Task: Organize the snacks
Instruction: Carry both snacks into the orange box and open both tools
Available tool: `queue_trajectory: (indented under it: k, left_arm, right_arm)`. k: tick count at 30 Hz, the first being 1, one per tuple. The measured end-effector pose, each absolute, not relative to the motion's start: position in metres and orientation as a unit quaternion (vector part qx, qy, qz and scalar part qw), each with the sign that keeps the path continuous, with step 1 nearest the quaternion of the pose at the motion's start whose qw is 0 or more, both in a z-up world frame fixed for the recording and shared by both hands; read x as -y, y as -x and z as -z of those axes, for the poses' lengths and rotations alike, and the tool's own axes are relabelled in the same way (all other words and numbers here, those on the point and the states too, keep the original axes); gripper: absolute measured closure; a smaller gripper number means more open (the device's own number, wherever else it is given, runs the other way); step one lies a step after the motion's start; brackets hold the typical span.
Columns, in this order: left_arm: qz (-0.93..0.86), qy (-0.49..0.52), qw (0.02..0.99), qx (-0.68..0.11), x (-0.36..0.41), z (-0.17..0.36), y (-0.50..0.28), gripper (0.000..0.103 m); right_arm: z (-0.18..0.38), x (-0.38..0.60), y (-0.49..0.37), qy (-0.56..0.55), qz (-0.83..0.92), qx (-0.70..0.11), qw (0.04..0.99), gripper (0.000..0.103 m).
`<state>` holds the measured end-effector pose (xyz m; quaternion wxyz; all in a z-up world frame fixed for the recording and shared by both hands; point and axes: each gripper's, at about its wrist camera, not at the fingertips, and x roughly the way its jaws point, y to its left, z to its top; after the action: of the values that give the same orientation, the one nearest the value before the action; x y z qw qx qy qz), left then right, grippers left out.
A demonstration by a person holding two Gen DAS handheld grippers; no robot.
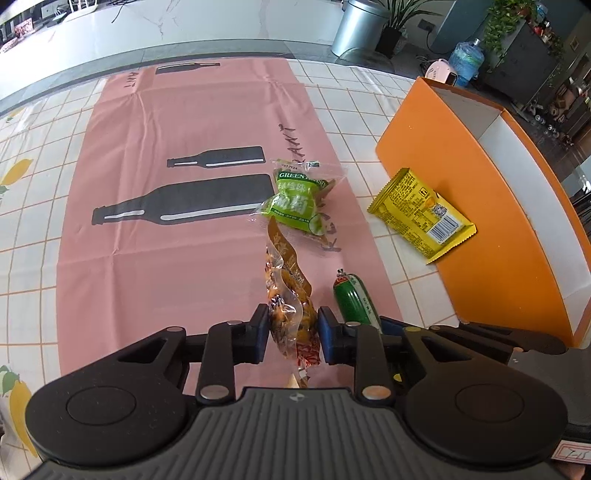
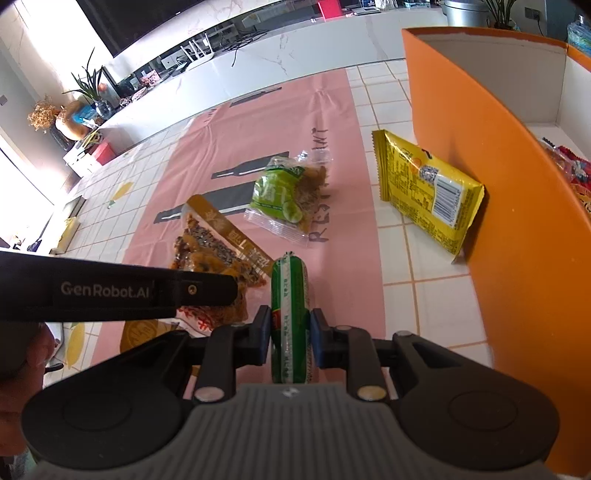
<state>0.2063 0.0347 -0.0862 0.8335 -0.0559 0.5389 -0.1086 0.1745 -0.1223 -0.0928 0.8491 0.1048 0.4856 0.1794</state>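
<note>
My left gripper (image 1: 291,338) is shut on a clear brown snack packet (image 1: 286,295), seen edge-on between its blue pads. My right gripper (image 2: 290,338) is shut on a green sausage stick (image 2: 290,306), which also shows in the left wrist view (image 1: 352,299). The brown packet (image 2: 218,247) lies partly under the left gripper's arm (image 2: 118,291). A green snack bag (image 1: 301,201) (image 2: 286,195) lies on the pink mat ahead. A yellow packet (image 1: 421,214) (image 2: 424,192) leans against the orange box (image 1: 461,184) (image 2: 498,192) on the right.
The pink mat (image 1: 166,240) with bottle prints covers a tiled tablecloth (image 1: 37,147). Inside the orange box red snack packs (image 2: 576,177) show at the right edge. A metal bin (image 1: 356,26) and plants stand beyond the table's far edge.
</note>
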Motion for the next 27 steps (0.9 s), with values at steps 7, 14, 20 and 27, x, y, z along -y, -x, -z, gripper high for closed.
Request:
queue_trajectory:
  k: [7,14,20,27]
  left_arm:
    - [0.107,0.052,0.842,-0.526,-0.027,0.069,-0.191,0.075]
    - [0.112,0.037,0.857,-0.502,-0.011,0.04,-0.175,0.075]
    - [0.126,0.022,0.87,-0.476,0.011,0.011,-0.165,0.075]
    - [0.153,0.009,0.88,-0.449,0.043,-0.022,-0.158,0.075]
  right_arm:
    - [0.081,0.133,-0.161,-0.12,-0.184,-0.478,0.851,0.084]
    - [0.058,0.148,-0.144,-0.131,-0.189,-0.456,0.859,0.084]
    - [0.031,0.171,-0.127,-0.141,-0.184,-0.431,0.872,0.084]
    - [0.002,0.206,-0.112,-0.151,-0.173,-0.404,0.885,0.084]
